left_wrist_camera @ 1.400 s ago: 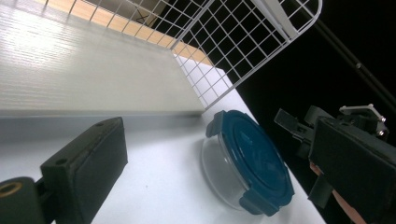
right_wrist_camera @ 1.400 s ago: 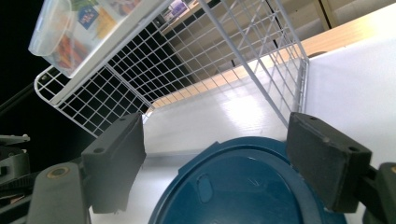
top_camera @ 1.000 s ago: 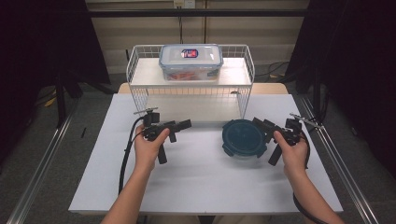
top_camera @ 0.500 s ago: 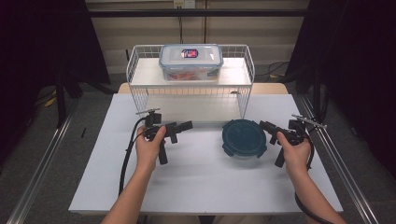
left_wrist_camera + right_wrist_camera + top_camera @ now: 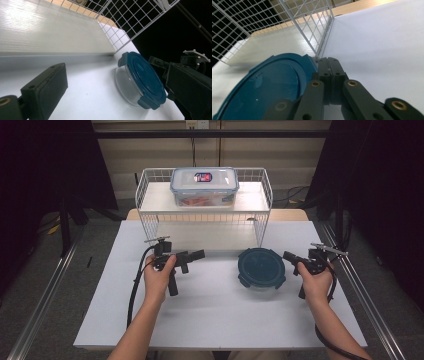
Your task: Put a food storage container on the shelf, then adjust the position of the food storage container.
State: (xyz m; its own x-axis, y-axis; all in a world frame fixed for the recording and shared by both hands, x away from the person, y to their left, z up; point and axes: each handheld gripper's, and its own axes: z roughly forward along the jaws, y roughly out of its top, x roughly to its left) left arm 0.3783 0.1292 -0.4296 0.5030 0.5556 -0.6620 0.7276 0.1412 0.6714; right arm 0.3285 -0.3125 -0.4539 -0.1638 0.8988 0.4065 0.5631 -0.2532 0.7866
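Both forearms extended over the table, one gripper in each hand.

The left hand (image 5: 159, 279) holds the left gripper (image 5: 197, 254) level, its jaws pointing right and standing well apart in the left gripper view, nothing between them. The right hand (image 5: 316, 282) holds the right gripper (image 5: 287, 255) level, pointing left toward the centre. Its jaws have just been closing and now meet flat against each other in the right gripper view, with nothing clamped between them. A cable trails back along each forearm.

Round clear container (image 5: 261, 270) w/ dark teal clip lid, shut, upright on table just front of rack.
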